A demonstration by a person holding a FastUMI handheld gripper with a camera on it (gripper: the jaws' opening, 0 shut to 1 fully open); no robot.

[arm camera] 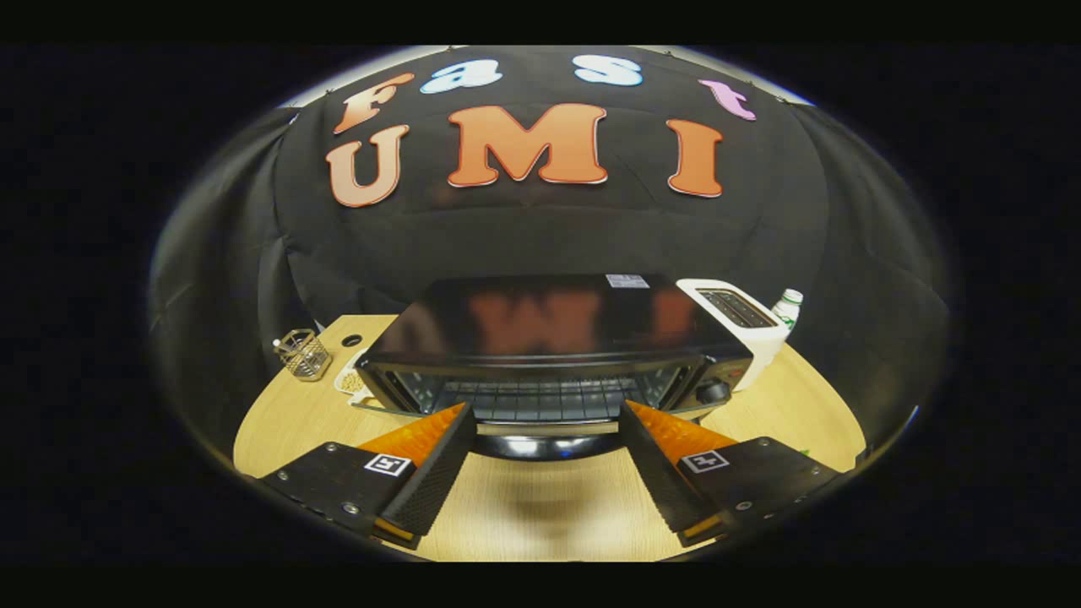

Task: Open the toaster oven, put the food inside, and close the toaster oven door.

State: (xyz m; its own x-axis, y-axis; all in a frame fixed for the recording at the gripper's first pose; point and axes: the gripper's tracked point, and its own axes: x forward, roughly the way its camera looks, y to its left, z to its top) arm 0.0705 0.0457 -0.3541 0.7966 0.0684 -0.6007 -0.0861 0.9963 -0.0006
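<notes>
gripper | two wedge fingers, wide apart | textured inner pads | square tag and screws on each block

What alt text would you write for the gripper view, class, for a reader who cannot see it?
The tool is open just before a black toaster oven whose door hangs open, rack visible. A white toaster, bottle and wire basket share the wooden table.

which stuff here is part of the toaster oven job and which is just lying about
For the job:
- toaster oven, its door lowered, rack showing
- gripper, open, fingers either side of the door's edge

Just lying about:
- white pop-up toaster
- bottle behind it
- wire mesh cup
- small white dish
</notes>
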